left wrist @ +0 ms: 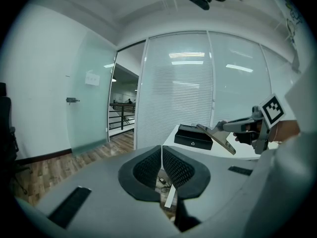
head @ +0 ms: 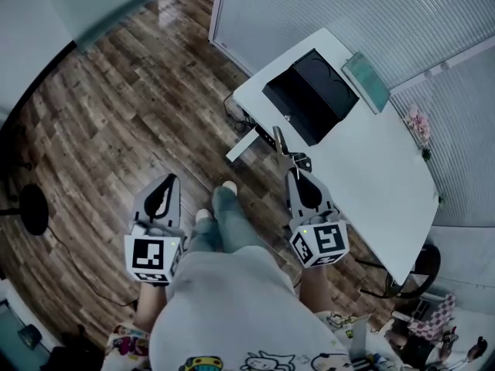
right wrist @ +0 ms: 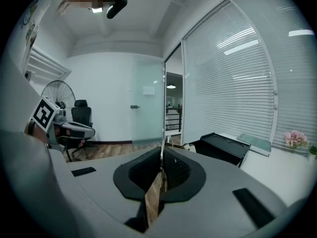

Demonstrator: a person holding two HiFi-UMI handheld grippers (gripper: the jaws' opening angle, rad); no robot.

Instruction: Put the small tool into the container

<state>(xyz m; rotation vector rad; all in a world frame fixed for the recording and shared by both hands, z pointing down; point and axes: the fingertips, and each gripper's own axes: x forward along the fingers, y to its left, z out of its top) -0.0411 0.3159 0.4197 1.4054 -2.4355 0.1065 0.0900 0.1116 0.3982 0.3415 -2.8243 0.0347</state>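
Jaws of left gripper point(left wrist: 161, 148) are together w/ nothing between them. It hangs low at the person's side, well clear of the table point(head: 371, 168).

Jaws of right gripper point(right wrist: 162, 152) are clamped on the small tool point(head: 280, 141), a thin flat piece held by its rear end, most of its length projecting fwd.

Pos.: tool tip is over the table's near edge, just short of the black container point(head: 309, 95), which stands at the table's left end by the corner. Not yet above it.

Risks, as judged:
- Grip is narrow and at one end, so the tool may pivot or slide out if swung.
- Early release puts it on the table edge or the floor.
- Projecting tip may strike the container wall and shift it.
- Depth of the container opening can't be made out; tool may lie across the rim.
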